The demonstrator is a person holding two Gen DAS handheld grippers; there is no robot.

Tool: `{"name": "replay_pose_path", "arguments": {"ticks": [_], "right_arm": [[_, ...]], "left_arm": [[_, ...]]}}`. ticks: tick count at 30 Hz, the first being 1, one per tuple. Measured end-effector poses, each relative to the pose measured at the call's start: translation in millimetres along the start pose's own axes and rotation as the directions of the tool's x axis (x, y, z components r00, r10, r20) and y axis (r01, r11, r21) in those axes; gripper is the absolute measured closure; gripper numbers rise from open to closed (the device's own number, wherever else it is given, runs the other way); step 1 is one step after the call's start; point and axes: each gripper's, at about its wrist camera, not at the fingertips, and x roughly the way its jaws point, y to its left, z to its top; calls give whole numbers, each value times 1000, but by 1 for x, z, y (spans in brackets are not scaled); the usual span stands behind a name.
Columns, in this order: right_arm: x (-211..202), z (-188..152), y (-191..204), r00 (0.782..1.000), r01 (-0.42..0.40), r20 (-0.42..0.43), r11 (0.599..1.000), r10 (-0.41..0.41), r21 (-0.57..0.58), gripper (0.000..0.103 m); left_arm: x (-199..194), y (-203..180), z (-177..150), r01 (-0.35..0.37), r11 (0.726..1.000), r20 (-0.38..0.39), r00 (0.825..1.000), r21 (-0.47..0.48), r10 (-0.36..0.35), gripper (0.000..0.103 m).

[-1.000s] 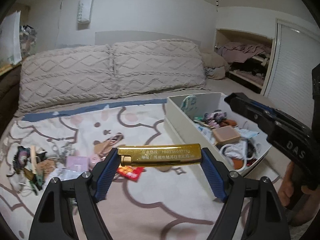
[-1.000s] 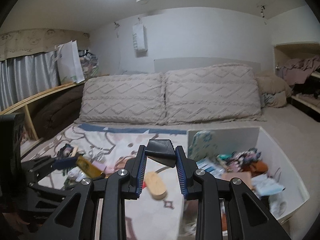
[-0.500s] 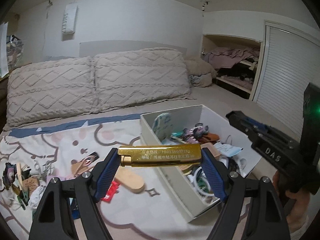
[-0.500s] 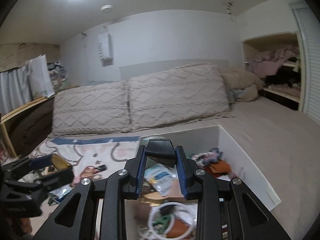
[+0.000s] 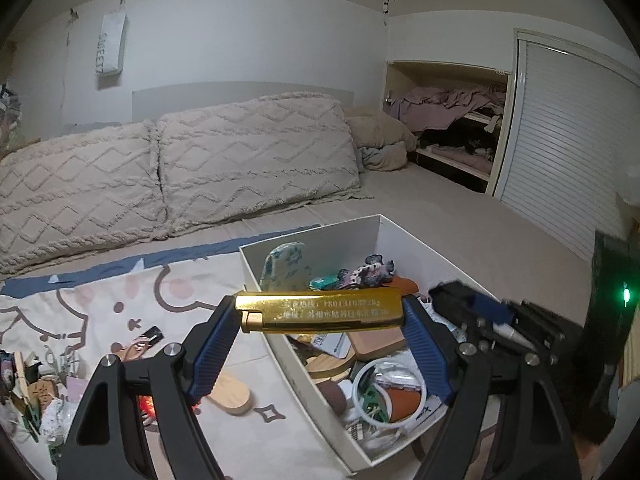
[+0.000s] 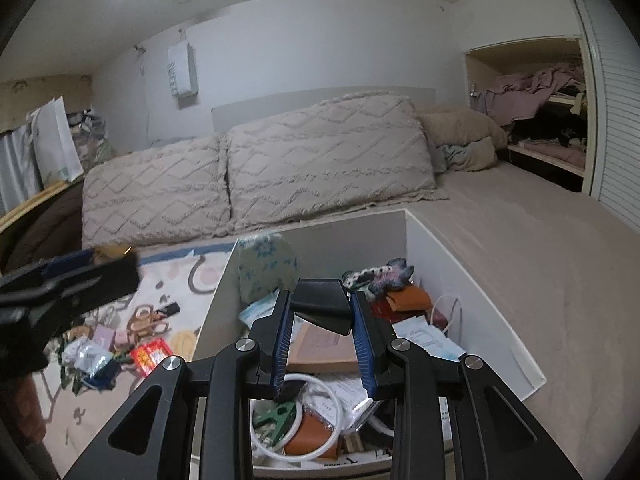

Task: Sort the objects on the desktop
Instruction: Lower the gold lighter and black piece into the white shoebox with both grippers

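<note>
My left gripper [image 5: 320, 316] is shut on a gold rectangular lighter [image 5: 320, 310], held crosswise by its two ends above the left wall of the white box [image 5: 280, 344]. My right gripper [image 6: 320, 308] is shut on a small black folded object [image 6: 322, 306] and hangs over the inside of the same white box [image 6: 472, 276]. The box is full of mixed items: a floral case [image 6: 266, 266], a white ring [image 6: 298, 420], a brown card [image 6: 320, 344]. The right gripper [image 5: 496, 316] shows at the right of the left wrist view, the left gripper [image 6: 72, 276] at the left of the right wrist view.
The box rests on a bed with a cartoon-print blanket [image 5: 120, 300]. Loose items lie left of it: a wooden oval piece [image 5: 230, 394], scissors [image 6: 146, 318], a red packet [image 6: 150, 354], small clutter [image 5: 28, 384]. Two pillows [image 5: 180, 172] line the back; a closet [image 5: 452, 128] stands at right.
Both grippers have moved right toward the box, each keeping its grip. The gold lighter went from over the blanket to over the box's left wall; the right gripper sank over the box's contents.
</note>
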Motion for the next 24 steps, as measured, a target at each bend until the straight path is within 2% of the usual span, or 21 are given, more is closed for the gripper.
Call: {"name": "replay_pose_path", "arguments": {"ticks": [3, 8, 15, 24], "right_arm": [[6, -7, 4, 999, 23, -42, 999, -25, -45, 73], [12, -18, 7, 994, -3, -107, 997, -6, -83, 73], [8, -26, 11, 987, -72, -154, 991, 53, -115, 73], [11, -32, 7, 979, -68, -199, 991, 45, -114, 73]], "left_arm": [[10, -1, 4, 12, 1000, -16, 1000, -18, -13, 22], [24, -3, 8, 13, 1000, -42, 999, -28, -14, 22], [39, -4, 10, 5, 1000, -83, 997, -25, -7, 22], [56, -9, 6, -9, 1000, -134, 991, -10, 7, 22]]}}
